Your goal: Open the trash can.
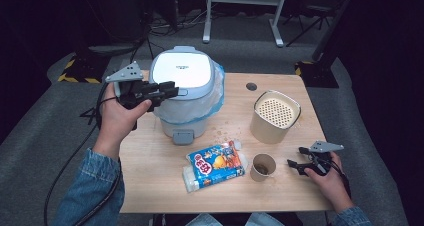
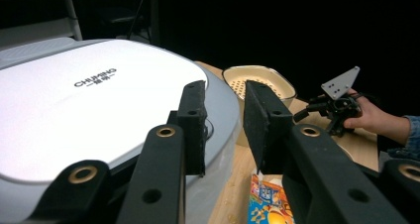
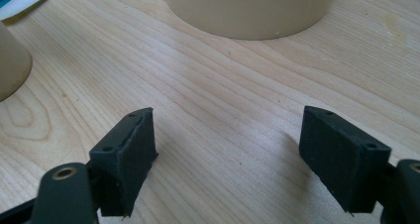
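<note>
Bin lid [image 1: 180,69] lies just beyond the left gripper [image 1: 170,91], its empty jaws narrowly parted at the lid's near edge; the right gripper [image 1: 297,158] rests spread, far off.

L gripper [image 1: 172,91] raised, jaws narrow, empty | R gripper [image 1: 296,162] low, open

The bin [image 1: 186,93] is pale grey with a white lid and a blue liner. The snack bag [image 1: 216,165] is blue with red, orange and white print. The cream canister [image 1: 274,117] has a dotted lid. The cup [image 1: 263,167] is tan, the worktop [image 1: 160,181] light woodgrain, and the fingers [image 3: 130,154] black.
</note>
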`<move>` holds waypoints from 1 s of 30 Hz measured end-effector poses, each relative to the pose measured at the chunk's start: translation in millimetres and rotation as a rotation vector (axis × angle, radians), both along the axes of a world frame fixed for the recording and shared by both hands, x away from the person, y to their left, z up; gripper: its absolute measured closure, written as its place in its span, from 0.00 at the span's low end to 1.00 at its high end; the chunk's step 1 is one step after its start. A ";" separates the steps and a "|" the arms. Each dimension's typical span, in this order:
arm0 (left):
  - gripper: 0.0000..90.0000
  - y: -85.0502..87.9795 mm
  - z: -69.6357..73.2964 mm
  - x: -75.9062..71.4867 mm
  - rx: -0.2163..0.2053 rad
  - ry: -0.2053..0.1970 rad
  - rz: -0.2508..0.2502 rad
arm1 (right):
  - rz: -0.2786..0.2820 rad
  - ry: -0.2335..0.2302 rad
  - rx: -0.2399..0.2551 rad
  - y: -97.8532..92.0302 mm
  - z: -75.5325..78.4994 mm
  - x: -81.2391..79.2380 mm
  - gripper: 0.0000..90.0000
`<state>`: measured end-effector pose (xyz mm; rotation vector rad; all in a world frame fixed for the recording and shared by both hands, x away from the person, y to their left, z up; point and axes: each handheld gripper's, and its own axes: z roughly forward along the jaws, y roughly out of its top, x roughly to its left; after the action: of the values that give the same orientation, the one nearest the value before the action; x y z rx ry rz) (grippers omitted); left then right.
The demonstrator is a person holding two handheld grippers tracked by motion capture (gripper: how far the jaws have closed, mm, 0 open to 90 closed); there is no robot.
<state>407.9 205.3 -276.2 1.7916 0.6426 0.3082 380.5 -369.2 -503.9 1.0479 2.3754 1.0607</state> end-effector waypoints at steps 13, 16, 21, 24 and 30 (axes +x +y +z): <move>1.00 -16.7 -8.3 10.5 0.140 0.059 0.096 | 0.000 0.000 0.000 0.0 0.0 0.0 0.25; 1.00 -19.5 -7.2 9.1 0.151 0.059 0.114 | 0.000 0.000 0.000 0.0 0.0 0.0 0.25; 1.00 -20.5 -6.2 9.2 0.168 0.059 0.113 | 0.000 0.000 0.000 0.0 0.0 0.0 0.25; 1.00 -20.2 -7.1 9.0 0.173 0.057 0.107 | 0.000 0.000 0.000 0.0 0.0 0.0 0.25; 1.00 -23.6 -4.9 6.9 0.213 0.044 0.117 | 0.000 0.000 0.000 0.0 0.0 0.0 0.25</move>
<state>414.8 181.7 -281.1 1.9719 0.7716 0.4310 380.5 -369.2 -503.9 1.0478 2.3755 1.0606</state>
